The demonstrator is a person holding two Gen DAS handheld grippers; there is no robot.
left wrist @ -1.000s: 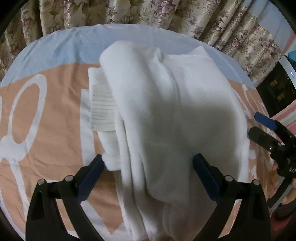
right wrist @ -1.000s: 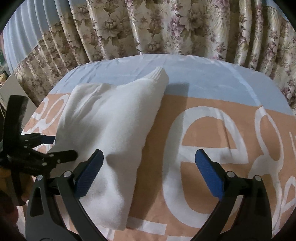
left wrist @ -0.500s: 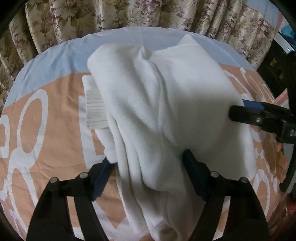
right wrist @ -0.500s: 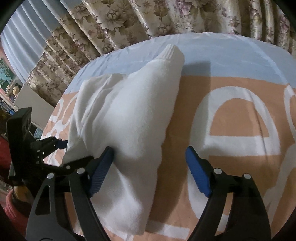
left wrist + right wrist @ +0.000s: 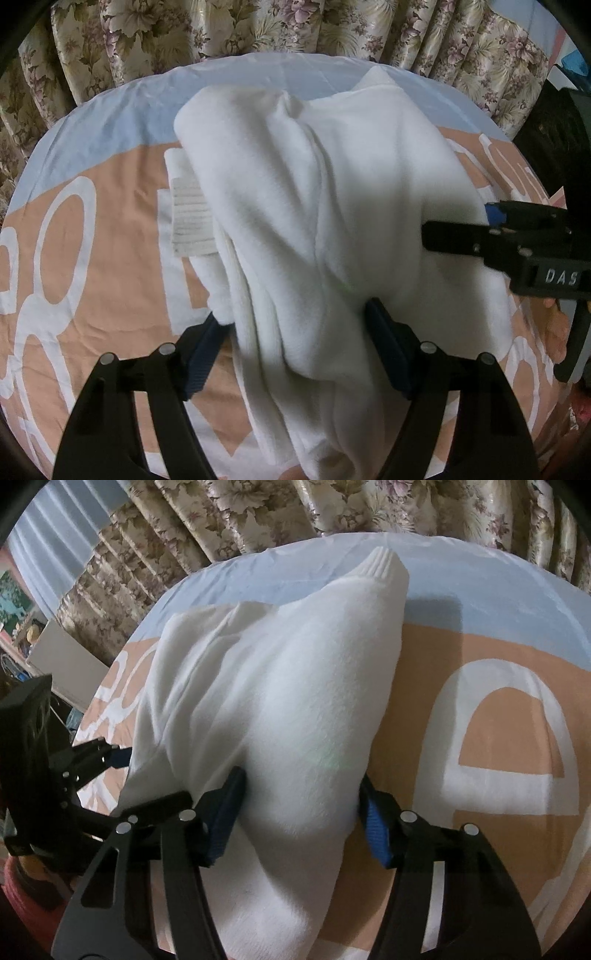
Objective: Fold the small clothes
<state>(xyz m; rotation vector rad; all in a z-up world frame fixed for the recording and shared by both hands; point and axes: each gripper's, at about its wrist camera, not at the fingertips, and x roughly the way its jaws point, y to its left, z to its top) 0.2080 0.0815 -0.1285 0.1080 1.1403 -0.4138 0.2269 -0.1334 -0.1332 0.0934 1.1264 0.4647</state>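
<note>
A white fleece garment (image 5: 332, 166) lies bunched on the bed, one ribbed cuff (image 5: 192, 221) sticking out at its left side. My left gripper (image 5: 295, 321) has both blue pads pressed into the near fold of the garment. In the right wrist view the garment (image 5: 277, 683) runs up to a ribbed cuff (image 5: 384, 563). My right gripper (image 5: 300, 786) is closing, and a thick fold of the cloth bulges between its pads. Each gripper shows in the other's view: the right gripper (image 5: 491, 221) at the cloth's right edge, the left gripper (image 5: 110, 757) at its left edge.
The bed sheet (image 5: 92, 295) is orange with big white letters and a pale blue band (image 5: 480, 572) at the far side. Floral curtains (image 5: 258, 26) hang right behind the bed. Shelves and clutter (image 5: 22, 635) stand off the bed's left side.
Both grippers came down onto the garment and narrowed. The left jaws went from wide apart to gripping the near fold; the right jaws slid left over the cloth's edge and closed around it.
</note>
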